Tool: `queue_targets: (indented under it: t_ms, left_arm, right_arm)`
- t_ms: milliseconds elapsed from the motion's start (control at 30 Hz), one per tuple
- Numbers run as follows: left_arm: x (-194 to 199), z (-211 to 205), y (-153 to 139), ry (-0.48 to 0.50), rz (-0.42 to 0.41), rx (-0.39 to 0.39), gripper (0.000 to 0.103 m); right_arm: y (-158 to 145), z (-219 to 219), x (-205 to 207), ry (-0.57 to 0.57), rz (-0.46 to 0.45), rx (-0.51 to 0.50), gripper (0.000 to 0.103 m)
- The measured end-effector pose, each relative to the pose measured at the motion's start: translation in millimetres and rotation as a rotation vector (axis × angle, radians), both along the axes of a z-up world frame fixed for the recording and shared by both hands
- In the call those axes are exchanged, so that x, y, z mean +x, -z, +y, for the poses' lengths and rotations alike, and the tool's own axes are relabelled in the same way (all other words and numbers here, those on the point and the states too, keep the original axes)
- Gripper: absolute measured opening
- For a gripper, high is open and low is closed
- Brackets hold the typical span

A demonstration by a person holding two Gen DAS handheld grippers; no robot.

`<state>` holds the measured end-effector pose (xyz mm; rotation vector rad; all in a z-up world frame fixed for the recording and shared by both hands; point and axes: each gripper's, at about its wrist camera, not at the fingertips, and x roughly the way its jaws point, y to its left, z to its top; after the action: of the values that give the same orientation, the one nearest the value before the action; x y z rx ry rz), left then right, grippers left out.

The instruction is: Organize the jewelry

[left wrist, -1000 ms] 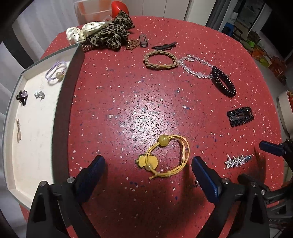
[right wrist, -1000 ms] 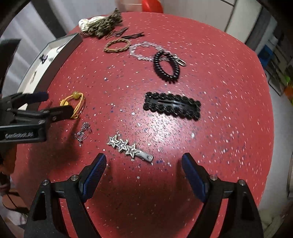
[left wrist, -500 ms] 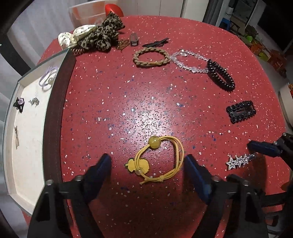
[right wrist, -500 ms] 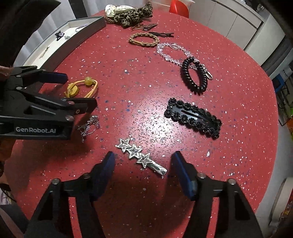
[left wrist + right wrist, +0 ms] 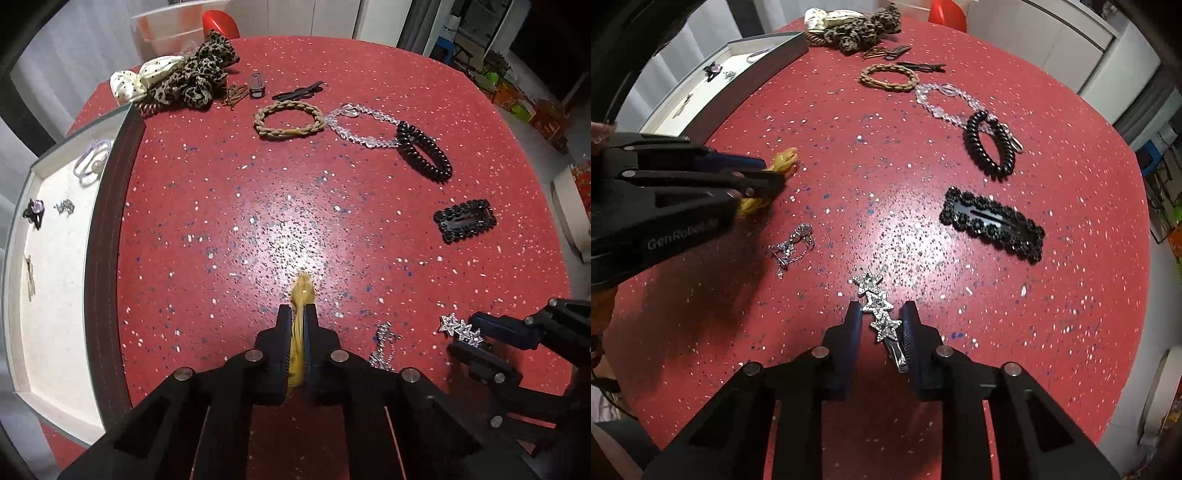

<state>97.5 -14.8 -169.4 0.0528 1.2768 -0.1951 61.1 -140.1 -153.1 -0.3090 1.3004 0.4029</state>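
The left gripper (image 5: 297, 317) has just been closing, and its jaws now pinch the yellow elastic hair tie with a bead (image 5: 302, 295), squeezed flat between the pads near the near edge of the round red speckled table (image 5: 258, 206). The right gripper (image 5: 881, 317) has also just been closing; its jaws stand narrow on either side of the silver star-studded hair clip (image 5: 880, 312), which lies between them on the table at the near edge. Whether the pads already press on the clip cannot be told.

Between the two grippers a small tangled silver chain (image 5: 792, 245) lies loose on the table, just beside both. Further toward the right edge rests a black rectangular beaded hair clip (image 5: 991, 223). Beyond it, toward the far edge, lie a black spiral coil hair tie (image 5: 988, 147), touching a clear crystal bead bracelet (image 5: 940, 99), and next to that a tan braided hair band (image 5: 888, 77). At the far edge sits a heap of leopard-print and cream dotted scrunchies (image 5: 177, 79), with dark bobby pins and small clips (image 5: 295, 92) beside it.

Along the left edge stands a grey tray with a white lining (image 5: 107, 221), holding a lilac hair tie (image 5: 90, 164) and a few small pieces. A clear plastic bin (image 5: 173, 29), a red object and white cabinets stand beyond the table.
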Motion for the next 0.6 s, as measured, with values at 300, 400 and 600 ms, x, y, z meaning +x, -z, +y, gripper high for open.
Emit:
queue_targets:
  t_ms: [300,400,600]
  left_arm:
    - [-19.9,14.0,-29.1,-0.006,-0.016,-0.054,0.008]
    - [-28.0,14.1,-40.1,0.001,-0.022,-0.068,0.008]
    - [-40.3,26.9,-60.6,0.005,-0.024,-0.105,0.008]
  right_arm:
    - [-11.5,-35.9,-8.4,0.272,0.092,0.158,0.023]
    - [-19.5,-46.0,-12.7,0.343,0.121,0.212,0.023]
    - [-39.7,-49.3,-17.4,0.431,0.154,0.293,0.023]
